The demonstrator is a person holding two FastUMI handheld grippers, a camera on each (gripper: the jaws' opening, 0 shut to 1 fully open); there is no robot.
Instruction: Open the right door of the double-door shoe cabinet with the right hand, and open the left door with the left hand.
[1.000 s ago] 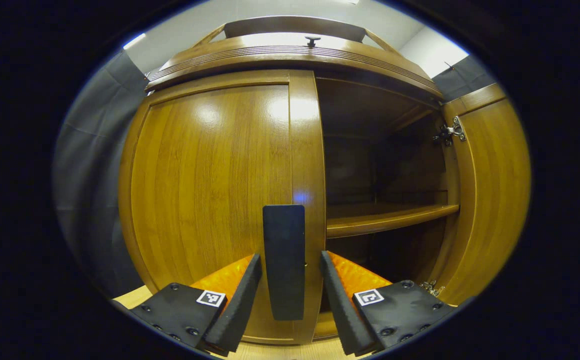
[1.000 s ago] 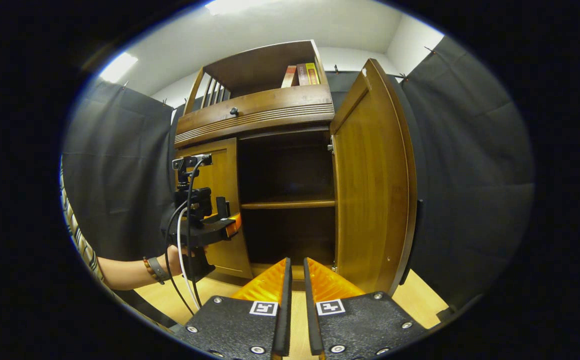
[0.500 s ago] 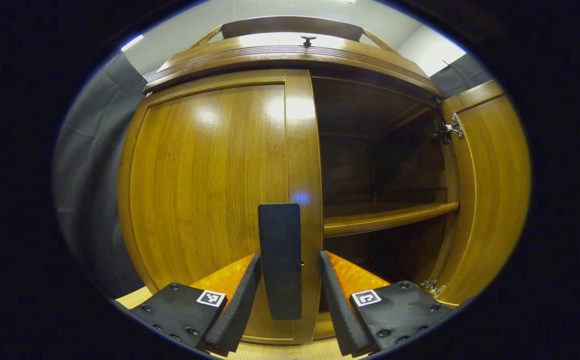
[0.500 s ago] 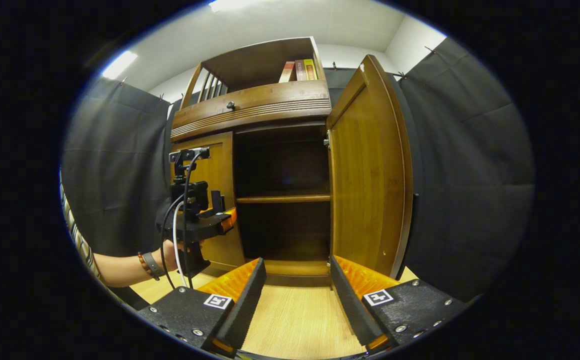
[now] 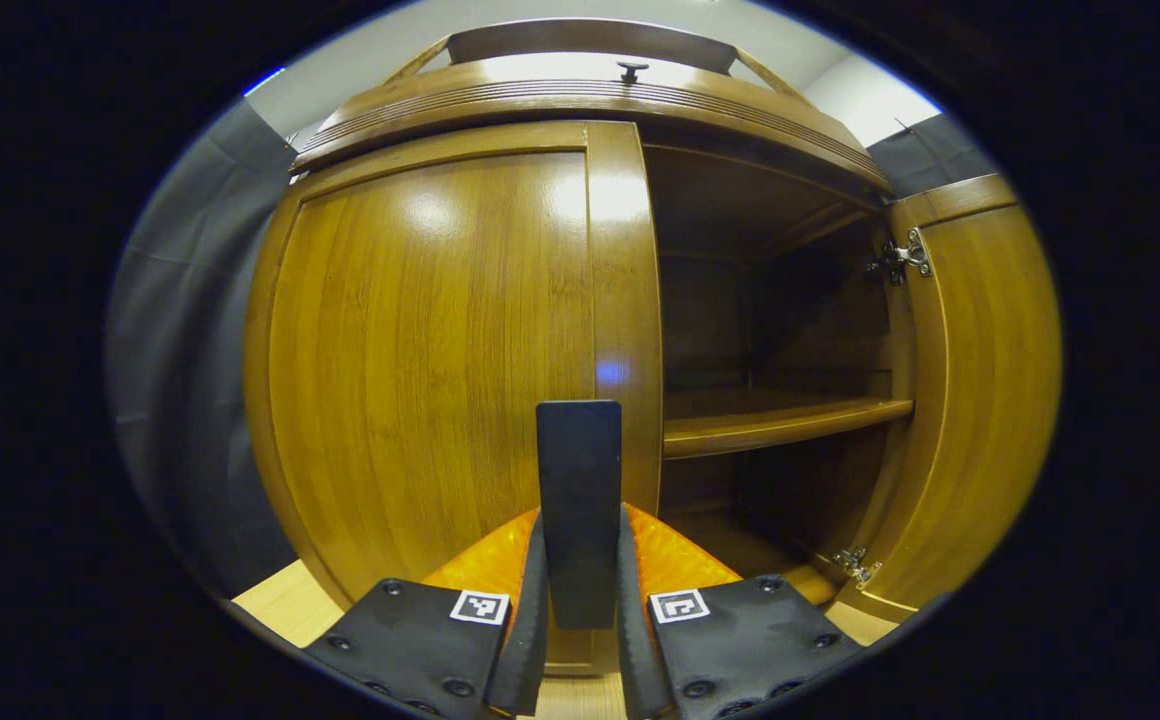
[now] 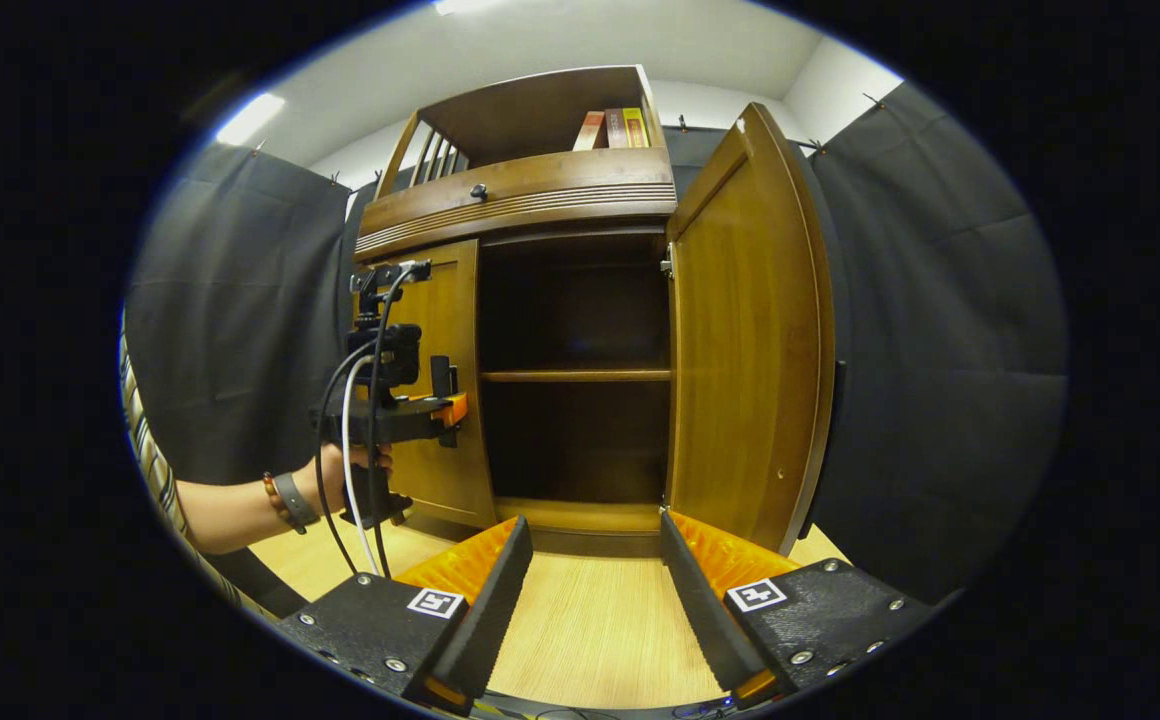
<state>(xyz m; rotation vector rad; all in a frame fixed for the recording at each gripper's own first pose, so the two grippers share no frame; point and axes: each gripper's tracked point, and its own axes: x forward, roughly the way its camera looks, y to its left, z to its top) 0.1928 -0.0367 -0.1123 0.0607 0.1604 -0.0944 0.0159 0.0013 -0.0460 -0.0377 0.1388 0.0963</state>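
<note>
In the left gripper view, the left gripper [image 5: 580,610] is now seen clamped on the dark upright handle [image 5: 580,500] of the left door [image 5: 430,360]; half a second ago its fingers stood spread on either side of that handle without touching it. The left door is seen flush with the cabinet front, as before. To its right, the cabinet's dark inside and a wooden shelf [image 5: 780,425] are shown, and beyond them the right door [image 5: 980,380], swung wide, with a metal hinge [image 5: 902,258] at its top.

In the right gripper view, the right gripper [image 6: 595,610] is held with its fingers spread wide over the pale wood floor [image 6: 580,640], gripping nothing, much as half a second ago. Ahead, the shoe cabinet [image 6: 530,200] is seen with the right door [image 6: 745,340] open. Farther left, a hand [image 6: 345,475] is seen holding the left gripper [image 6: 445,410] against the left door [image 6: 440,380]. Books [image 6: 615,128] are seen on the open shelf on top of the cabinet.
</note>
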